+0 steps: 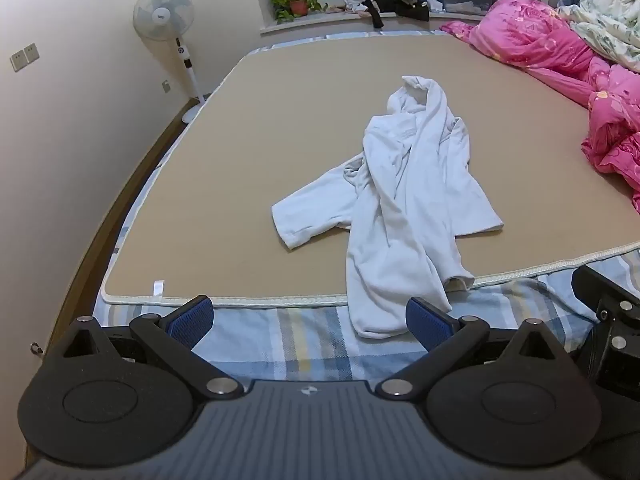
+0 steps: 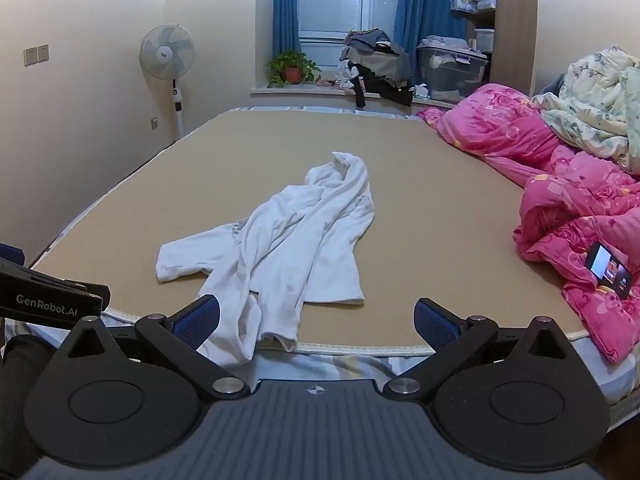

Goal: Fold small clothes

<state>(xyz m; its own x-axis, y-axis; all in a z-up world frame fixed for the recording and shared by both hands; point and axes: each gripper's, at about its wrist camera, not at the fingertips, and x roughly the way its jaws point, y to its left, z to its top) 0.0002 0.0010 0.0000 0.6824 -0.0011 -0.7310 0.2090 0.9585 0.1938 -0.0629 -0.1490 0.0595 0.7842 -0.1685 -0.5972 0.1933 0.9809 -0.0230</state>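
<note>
A crumpled white shirt point(image 1: 404, 200) lies twisted on a tan mat point(image 1: 280, 128) on the bed, one end hanging over the mat's near edge onto the plaid sheet. It also shows in the right wrist view point(image 2: 280, 248). My left gripper point(image 1: 310, 320) is open and empty, low over the plaid sheet, its right finger point(image 1: 430, 326) beside the shirt's near end. My right gripper point(image 2: 316, 324) is open and empty at the mat's near edge, its left finger point(image 2: 198, 322) next to the shirt's hanging end.
A pink quilt point(image 2: 560, 200) and a floral quilt point(image 2: 592, 108) are heaped on the bed's right side, with a lit phone point(image 2: 608, 274) on the pink one. A standing fan point(image 2: 168, 56), a potted plant point(image 2: 292, 70) and piled clothes point(image 2: 376, 64) sit at the far wall.
</note>
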